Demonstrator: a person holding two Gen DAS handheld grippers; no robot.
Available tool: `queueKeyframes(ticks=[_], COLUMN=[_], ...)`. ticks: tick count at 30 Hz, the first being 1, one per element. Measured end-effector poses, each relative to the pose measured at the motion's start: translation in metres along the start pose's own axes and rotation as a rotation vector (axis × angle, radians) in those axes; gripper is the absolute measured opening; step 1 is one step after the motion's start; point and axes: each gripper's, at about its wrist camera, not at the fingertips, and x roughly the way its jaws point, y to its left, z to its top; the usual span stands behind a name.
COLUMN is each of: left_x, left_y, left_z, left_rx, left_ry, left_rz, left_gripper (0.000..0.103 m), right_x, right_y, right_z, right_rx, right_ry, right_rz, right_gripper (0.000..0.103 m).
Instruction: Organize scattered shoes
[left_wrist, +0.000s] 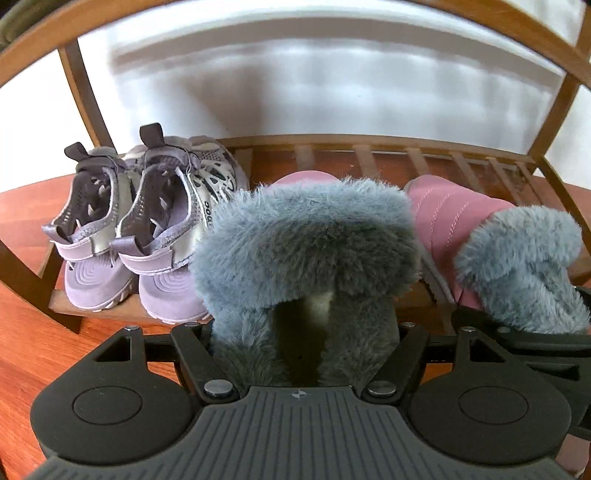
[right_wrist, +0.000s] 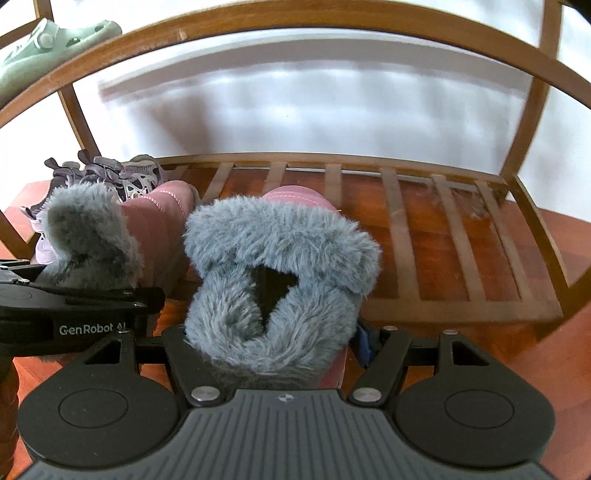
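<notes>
Two pink boots with grey-blue fur cuffs sit toe-first on the bottom shelf of a wooden shoe rack. My left gripper is shut on the heel of the left boot; its fingertips are buried in fur. My right gripper is shut on the heel of the right boot, which shows in the left wrist view too. The left boot also appears in the right wrist view. A pair of lilac sneakers stands on the shelf left of the boots.
The slatted shelf continues to the right of the boots. A green clog lies on the rack's upper shelf at left. The curved upper rail crosses overhead. The red wooden floor lies in front of the rack.
</notes>
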Motion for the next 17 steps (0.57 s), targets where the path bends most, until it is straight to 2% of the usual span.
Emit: queueKeyframes(ticks=[17], left_x=[0.012], left_y=[-0.003], left_z=[0.017], left_rx=[0.056], left_ry=[0.014], left_rz=[-0.003], left_gripper=[0.076], right_x=[0.026], right_y=[-0.01], right_z=[0.017], right_rx=[-0.065], right_ry=[0.021], right_rz=[0.025], right_gripper=[0.076])
